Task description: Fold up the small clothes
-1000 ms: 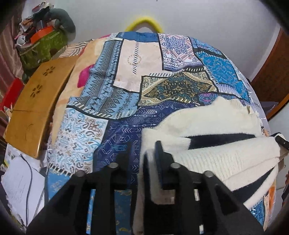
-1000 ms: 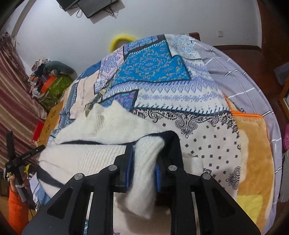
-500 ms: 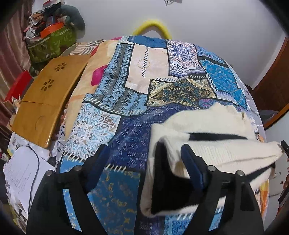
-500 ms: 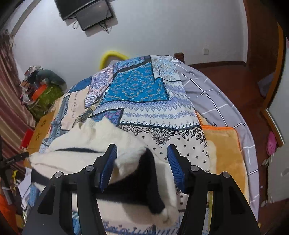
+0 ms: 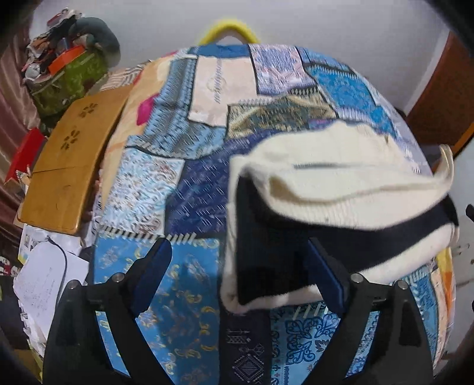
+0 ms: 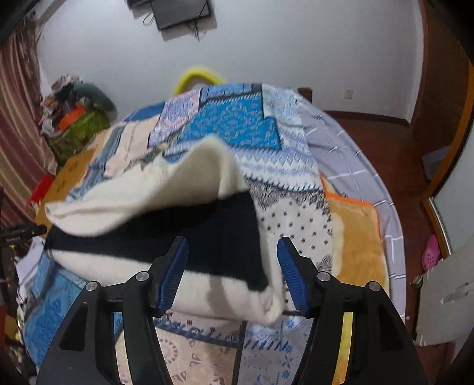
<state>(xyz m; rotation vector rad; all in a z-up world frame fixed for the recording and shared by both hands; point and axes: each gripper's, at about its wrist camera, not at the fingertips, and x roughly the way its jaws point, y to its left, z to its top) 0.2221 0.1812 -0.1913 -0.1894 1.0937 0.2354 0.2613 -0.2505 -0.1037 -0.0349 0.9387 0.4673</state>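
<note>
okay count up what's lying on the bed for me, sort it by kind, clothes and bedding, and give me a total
Clothes: 1, the cream and black sweater
Bed covers: 3, the blue patchwork quilt, the grey sheet, the orange blanket
Total: 4

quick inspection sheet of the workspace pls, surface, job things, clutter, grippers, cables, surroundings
surface: bed under a patchwork quilt, orange blanket at one side.
job's things: cream sweater with a dark band, folded over, lying on the quilt.
clutter: wooden board, loose papers, piled green bag beside the bed.
grippers: left hand-held gripper open, jaws just opening, sweater edge between them but unpressed; right hand-held gripper open, jaws just opening, sweater corner between, pads clear.
cables: dark cable across the papers; wires under the wall screen.
surroundings: white wall, yellow hoop, striped curtain, wood floor, pink shoe.
</note>
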